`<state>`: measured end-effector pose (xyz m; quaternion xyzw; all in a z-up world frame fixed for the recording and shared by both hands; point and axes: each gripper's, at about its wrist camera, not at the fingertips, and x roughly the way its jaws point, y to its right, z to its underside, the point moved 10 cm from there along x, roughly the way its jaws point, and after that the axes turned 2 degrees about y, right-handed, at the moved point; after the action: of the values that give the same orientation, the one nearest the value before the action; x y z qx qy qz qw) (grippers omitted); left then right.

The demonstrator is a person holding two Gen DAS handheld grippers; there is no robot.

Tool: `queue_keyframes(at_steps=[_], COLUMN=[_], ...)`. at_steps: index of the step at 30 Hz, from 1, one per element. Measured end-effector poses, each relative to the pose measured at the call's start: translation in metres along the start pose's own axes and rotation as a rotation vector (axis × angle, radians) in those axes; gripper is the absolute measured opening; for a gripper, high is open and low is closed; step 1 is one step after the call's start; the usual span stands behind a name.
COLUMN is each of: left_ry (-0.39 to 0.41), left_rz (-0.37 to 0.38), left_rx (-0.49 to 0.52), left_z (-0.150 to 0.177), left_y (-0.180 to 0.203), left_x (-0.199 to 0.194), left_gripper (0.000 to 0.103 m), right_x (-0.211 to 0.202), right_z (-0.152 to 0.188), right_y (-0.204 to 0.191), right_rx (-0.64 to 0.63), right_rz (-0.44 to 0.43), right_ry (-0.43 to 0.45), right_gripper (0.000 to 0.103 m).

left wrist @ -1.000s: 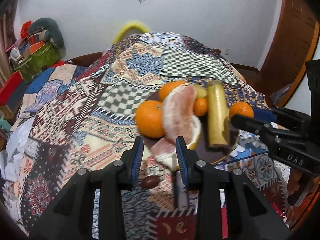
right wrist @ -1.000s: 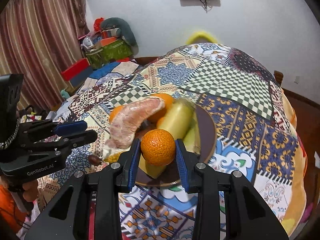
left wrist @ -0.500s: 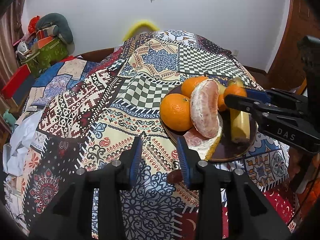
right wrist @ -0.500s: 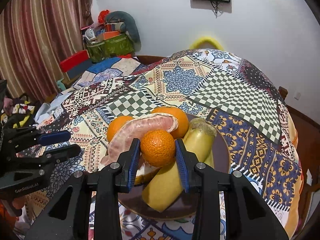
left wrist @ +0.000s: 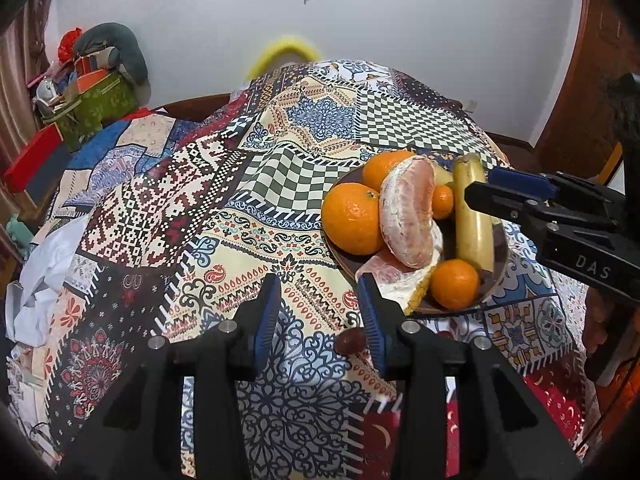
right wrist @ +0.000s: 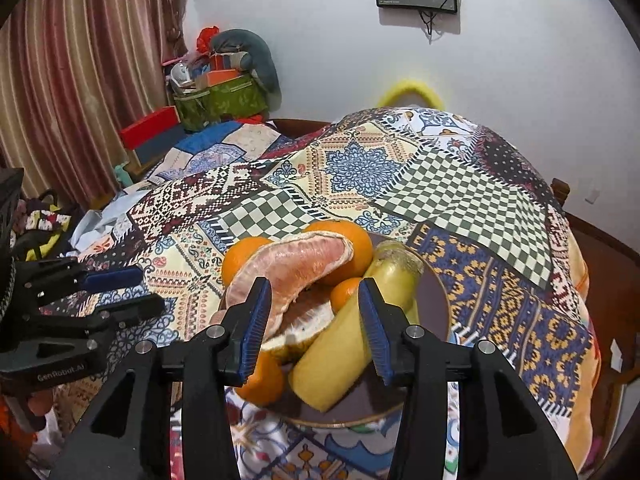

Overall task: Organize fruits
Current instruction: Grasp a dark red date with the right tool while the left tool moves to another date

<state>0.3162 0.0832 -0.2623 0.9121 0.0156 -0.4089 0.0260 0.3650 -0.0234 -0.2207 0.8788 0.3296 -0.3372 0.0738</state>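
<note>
While the patchwork tablecloth (left wrist: 280, 168) spreads across the whole table, all the action sits toward its near right edge, where a dark round plate (right wrist: 434, 296) carries the pile of fruit. Biggest on it is the peeled pomelo segment (left wrist: 410, 216), leaning over its own rind at the plate's near rim, with a long yellow banana (left wrist: 472, 208) lying along the right side. Two large oranges (left wrist: 352, 218) sit at the left and far rim, one mandarin (left wrist: 455, 283) rests at the near rim, touching the rind, and another small one is tucked between pomelo and banana. The right gripper (right wrist: 314, 316) hovers over the plate, its jaws just having opened, and nothing is pressed between the blue pads; that near mandarin sits free below it. The left gripper (left wrist: 318, 312) hangs just short of the plate's near-left rim, jaws a moderate gap apart and empty, having just eased apart a little too. Smallest of all, a dark brown date-like fruit (left wrist: 350, 340) lies on the cloth, off the plate, right beside the left gripper's right finger. That looks like the next candidate: centre the gap over it, come down gently, and close softly, since something this small and smooth could squirt sideways or roll under the plate rim.
</note>
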Motion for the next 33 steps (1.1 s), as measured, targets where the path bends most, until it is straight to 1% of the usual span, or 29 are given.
queue_keyframes(at_steps=[4, 11, 15, 17, 21, 25, 31, 33], left_ry=[0.008, -0.003, -0.014, -0.024, -0.046, -0.071, -0.087, -0.092], left_rz=[0.006, 0.015, 0.013, 0.011, 0.018, 0.029, 0.024, 0.025], left_rx=[-0.001, -0.005, 0.006, 0.013, 0.013, 0.000, -0.002, -0.003], left_z=[0.003, 0.019, 0.033, 0.041, 0.057, 0.069, 0.077, 0.078], left_y=[0.002, 0.002, 0.004, 0.005, 0.005, 0.004, -0.002, -0.004], left_x=[-0.013, -0.032, -0.041, -0.044, -0.045, -0.043, -0.040, -0.038], left_gripper=[0.040, 0.044, 0.047, 0.047, 0.048, 0.048, 0.048, 0.048], right_x=[-0.010, -0.024, -0.026, -0.024, -0.018, -0.008, 0.009, 0.014], right_z=[0.007, 0.034, 0.052, 0.062, 0.077, 0.084, 0.093, 0.095], right_y=[-0.001, -0.015, -0.025, -0.029, -0.040, -0.049, -0.059, -0.059], right_rx=[0.013, 0.026, 0.040, 0.060, 0.058, 0.055, 0.022, 0.025], right_rz=[0.004, -0.007, -0.017, -0.004, -0.011, -0.032, -0.038, -0.038], right_ry=[-0.007, -0.054, -0.087, -0.106, -0.143, -0.176, -0.231, -0.245], right_gripper=[0.042, 0.042, 0.046, 0.046, 0.046, 0.046, 0.046, 0.044])
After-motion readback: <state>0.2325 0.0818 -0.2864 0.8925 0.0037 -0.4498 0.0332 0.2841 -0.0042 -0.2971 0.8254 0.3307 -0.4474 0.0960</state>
